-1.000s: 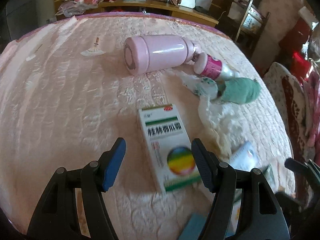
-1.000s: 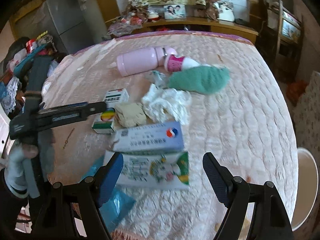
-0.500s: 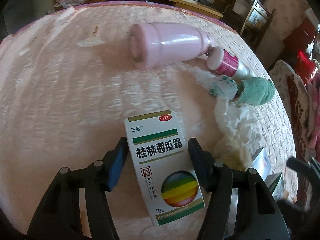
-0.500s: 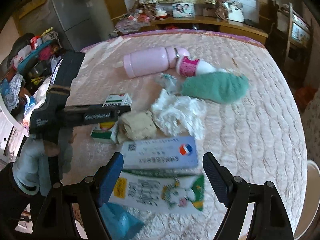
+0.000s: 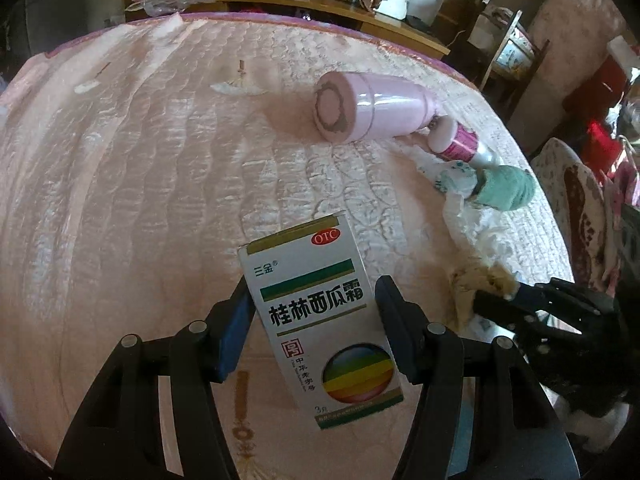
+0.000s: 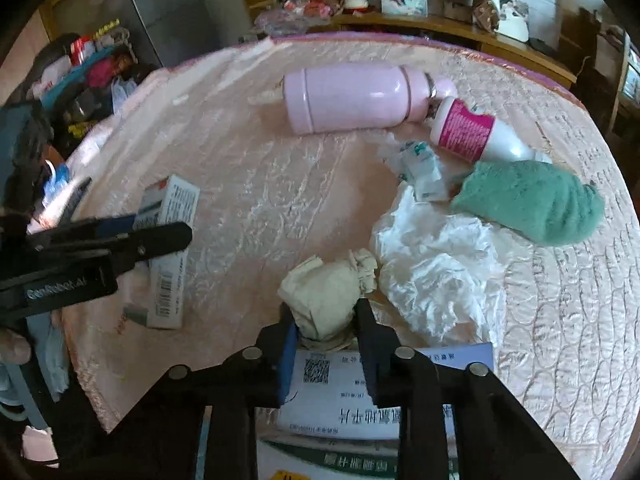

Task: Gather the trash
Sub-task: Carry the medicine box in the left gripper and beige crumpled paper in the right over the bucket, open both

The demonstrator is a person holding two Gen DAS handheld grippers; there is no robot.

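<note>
My left gripper (image 5: 312,316) is shut on a white medicine box (image 5: 320,320) with green stripes and a rainbow circle, held tilted above the pink quilted table (image 5: 140,200). The box (image 6: 168,240) and left gripper (image 6: 120,236) also show in the right wrist view. My right gripper (image 6: 326,332) is shut on a crumpled beige paper wad (image 6: 324,296), which shows in the left wrist view (image 5: 476,284) too. A crumpled white plastic bag (image 6: 436,276) lies just right of the wad. A small crumpled wrapper (image 6: 420,168) lies beyond it.
A pink flask (image 6: 352,96) lies on its side at the back, touching a white bottle with a pink label (image 6: 468,128). A green fluffy cloth (image 6: 528,204) lies at right. A blue-white box (image 6: 384,396) and a leaflet (image 6: 352,460) lie under my right gripper. A cluttered shelf (image 6: 400,16) stands behind.
My left gripper closed on the medicine box and lifted it off the table. My right gripper moved forward and closed on the beige paper wad.
</note>
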